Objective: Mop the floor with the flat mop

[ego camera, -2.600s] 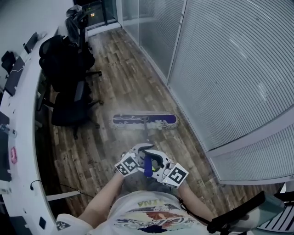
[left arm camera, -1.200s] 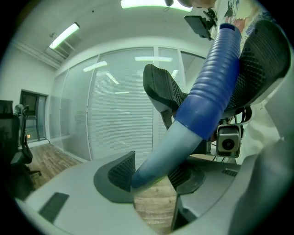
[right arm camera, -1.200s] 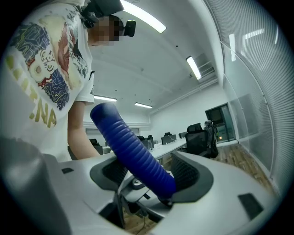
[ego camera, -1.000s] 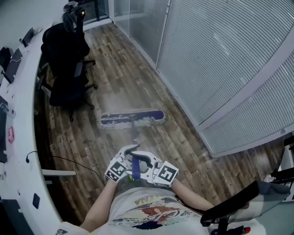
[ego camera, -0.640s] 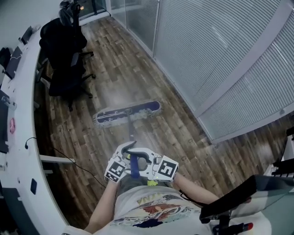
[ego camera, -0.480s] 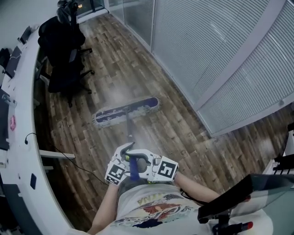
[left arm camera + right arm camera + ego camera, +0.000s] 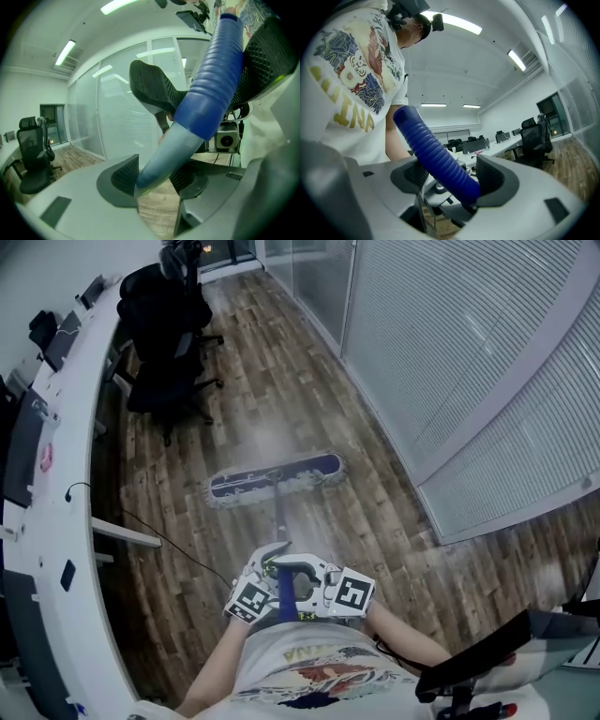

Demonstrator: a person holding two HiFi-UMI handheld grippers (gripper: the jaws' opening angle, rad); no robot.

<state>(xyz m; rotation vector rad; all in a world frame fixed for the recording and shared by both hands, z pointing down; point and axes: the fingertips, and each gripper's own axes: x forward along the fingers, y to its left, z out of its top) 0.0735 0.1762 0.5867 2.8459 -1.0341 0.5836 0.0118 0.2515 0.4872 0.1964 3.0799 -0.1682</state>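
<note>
Flat mop (image 7: pixel 274 482), blue with white fringe, rests on the brown plank floor (image 7: pixel 281 381) ahead. Our left gripper (image 7: pixel 267 568) and right gripper (image 7: pixel 314 579) clamp its blue ribbed handle (image 7: pixel 436 154), the right's jaws just widening.

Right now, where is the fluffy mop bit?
In the head view, the mop head lies mid-floor, down-right of the black office chair and left of the glass wall.
</note>
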